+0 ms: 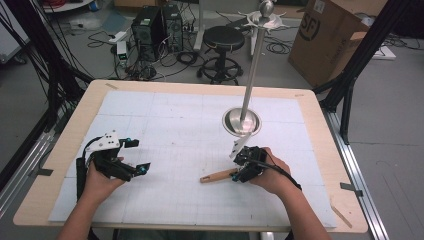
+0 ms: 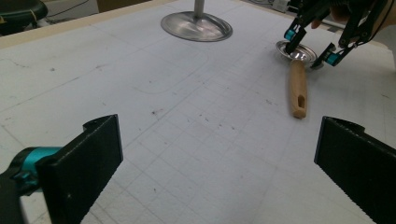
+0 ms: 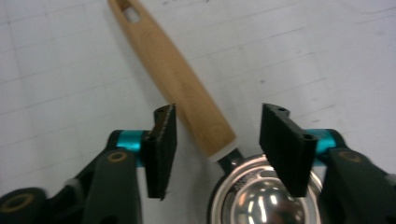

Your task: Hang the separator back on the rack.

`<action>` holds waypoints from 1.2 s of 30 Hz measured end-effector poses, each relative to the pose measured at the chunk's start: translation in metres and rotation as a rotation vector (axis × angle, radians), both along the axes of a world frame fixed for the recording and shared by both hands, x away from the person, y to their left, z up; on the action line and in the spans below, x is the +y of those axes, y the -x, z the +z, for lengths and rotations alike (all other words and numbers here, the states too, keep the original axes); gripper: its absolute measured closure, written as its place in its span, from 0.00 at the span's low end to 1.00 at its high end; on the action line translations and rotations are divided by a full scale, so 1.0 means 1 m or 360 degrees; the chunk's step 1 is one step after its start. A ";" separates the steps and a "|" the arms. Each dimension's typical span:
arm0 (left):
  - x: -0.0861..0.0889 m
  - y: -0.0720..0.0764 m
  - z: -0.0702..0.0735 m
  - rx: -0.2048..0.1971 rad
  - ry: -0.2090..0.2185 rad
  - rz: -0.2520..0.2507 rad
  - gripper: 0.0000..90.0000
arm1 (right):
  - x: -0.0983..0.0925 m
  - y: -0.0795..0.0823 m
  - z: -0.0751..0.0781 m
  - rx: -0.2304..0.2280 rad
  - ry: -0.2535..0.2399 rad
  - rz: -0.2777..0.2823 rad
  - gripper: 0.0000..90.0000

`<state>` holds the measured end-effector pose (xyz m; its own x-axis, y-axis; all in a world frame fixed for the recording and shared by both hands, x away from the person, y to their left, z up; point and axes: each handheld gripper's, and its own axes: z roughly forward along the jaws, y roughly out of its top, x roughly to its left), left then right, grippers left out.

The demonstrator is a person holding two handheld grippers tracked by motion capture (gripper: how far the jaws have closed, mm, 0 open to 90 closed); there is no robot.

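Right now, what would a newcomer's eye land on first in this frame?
Probably the tall metal stand rising from its round base at the far middle of the white gridded mat. Next, the right tongs poised over a wooden-handled strainer lying flat on the mat, jaws either side of the spot where handle meets metal bowl, not yet pressing on it. The left tongs sit open at the near left, holding nothing.

Strainer [image 3: 219,140]: pale tan wooden handle, shiny silver metal bowl with a fine mesh pattern. Right gripper [image 3: 215,149] and left gripper [image 2: 219,172]: black jaws with ribbed pads and turquoise fittings. Mat [image 1: 165,125]: white, ruled with a faint grey grid. Table [image 1: 320,135]: light wood edges. Stand [image 1: 241,121]: polished silver base and pole.
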<state>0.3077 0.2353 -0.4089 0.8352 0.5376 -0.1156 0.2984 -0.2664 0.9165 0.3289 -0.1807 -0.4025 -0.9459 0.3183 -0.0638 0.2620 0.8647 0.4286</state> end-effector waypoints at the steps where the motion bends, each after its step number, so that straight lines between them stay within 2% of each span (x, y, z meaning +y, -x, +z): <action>1: 0.000 0.000 0.000 0.0000 0.0000 0.0000 0.02 | 0.002 0.000 -0.002 0.0013 0.0024 0.0011 0.57; 2: 0.000 0.000 0.000 0.0000 0.0000 0.0000 0.02 | 0.004 -0.001 -0.006 0.0035 0.0061 0.0031 0.59; 9: -0.001 0.000 0.000 0.0001 -0.0005 -0.0006 0.02 | 0.003 -0.007 -0.009 0.0091 0.0054 0.0052 0.60; 16: -0.002 0.000 0.000 0.0000 -0.0004 -0.0011 0.02 | 0.010 -0.010 -0.011 0.0090 0.0189 0.0106 0.62; 21: -0.002 0.000 0.000 0.0001 -0.0008 -0.0015 0.02 | 0.011 -0.012 -0.010 0.0101 0.0204 0.0115 0.64; 24: -0.002 0.000 -0.001 0.0002 -0.0011 -0.0015 0.02 | 0.012 -0.011 -0.009 0.0110 0.0220 0.0119 0.69; 28: -0.003 0.000 0.000 -0.0002 -0.0014 -0.0019 0.02 | 0.011 -0.011 -0.009 0.0131 0.0200 0.0095 0.76; 36: -0.003 0.000 -0.001 0.0000 -0.0013 -0.0020 0.02 | 0.015 -0.009 -0.008 0.0158 0.0204 0.0075 0.75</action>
